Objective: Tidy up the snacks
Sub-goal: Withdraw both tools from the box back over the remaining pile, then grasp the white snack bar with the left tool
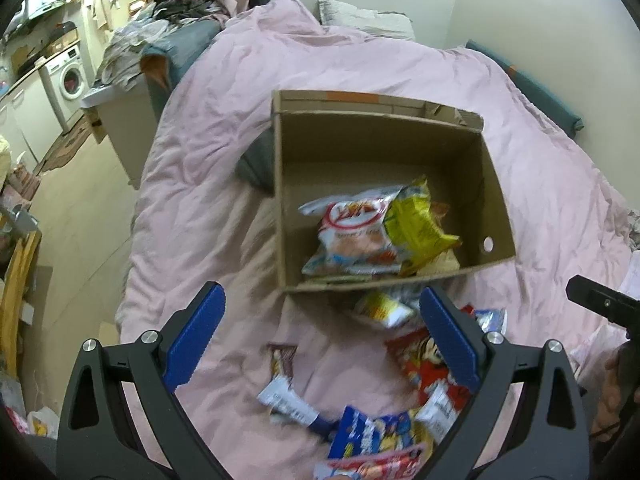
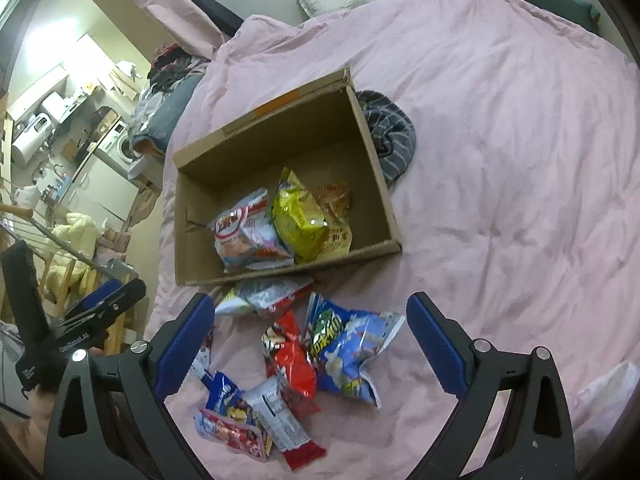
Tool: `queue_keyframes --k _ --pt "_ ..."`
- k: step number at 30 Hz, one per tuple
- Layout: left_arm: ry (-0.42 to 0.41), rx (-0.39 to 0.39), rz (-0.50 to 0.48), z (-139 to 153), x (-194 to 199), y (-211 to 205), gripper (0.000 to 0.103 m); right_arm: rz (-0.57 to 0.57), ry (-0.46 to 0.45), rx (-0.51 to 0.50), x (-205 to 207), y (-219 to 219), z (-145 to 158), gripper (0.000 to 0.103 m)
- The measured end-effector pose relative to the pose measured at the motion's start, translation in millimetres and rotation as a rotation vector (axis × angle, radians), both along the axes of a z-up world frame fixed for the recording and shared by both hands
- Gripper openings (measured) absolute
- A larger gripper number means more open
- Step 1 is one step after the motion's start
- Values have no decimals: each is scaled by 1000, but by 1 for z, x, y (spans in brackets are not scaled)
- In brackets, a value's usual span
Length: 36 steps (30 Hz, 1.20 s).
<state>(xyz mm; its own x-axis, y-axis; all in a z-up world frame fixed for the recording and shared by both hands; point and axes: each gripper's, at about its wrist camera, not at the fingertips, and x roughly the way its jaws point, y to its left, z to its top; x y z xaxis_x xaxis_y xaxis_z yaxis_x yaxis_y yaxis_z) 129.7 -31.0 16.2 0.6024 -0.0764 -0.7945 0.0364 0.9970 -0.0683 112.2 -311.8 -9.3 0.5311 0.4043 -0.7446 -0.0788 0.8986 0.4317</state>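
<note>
Loose snack packets (image 2: 304,364) before cardboard box (image 2: 382,184); striped cloth (image 2: 390,140) beside.

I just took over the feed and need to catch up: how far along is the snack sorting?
Partly done. The cardboard box already holds a white-and-red bag, a yellow bag and at least one more packet under them. Nothing is in hand: the left gripper and right gripper are both open and empty. Left on the pink duvet: the blue bag, red packet and several more near the box.
</note>
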Motion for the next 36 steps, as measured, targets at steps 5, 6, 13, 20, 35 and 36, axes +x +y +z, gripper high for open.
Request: queue_keyframes --k 5,6,13,20,35,36 --pt "9 -3 33 -5 -15 13 97 -8 4 16 -8 3 -9 99" --pt "11 -7 40 -6 -18 16 97 -10 2 16 -9 4 -10 99" --pt "23 0 74 -15 -31 29 97 -15 10 11 -17 7 -21 99" --pt "73 6 102 -35 -33 39 97 -36 27 -23 -17 5 -36 99" --pt "278 -186 320 -81 -21 91 96 -81 97 18 -10 0 -51 99" --pt "304 -208 330 -87 -21 91 91 -82 101 19 -9 1 -52 99"
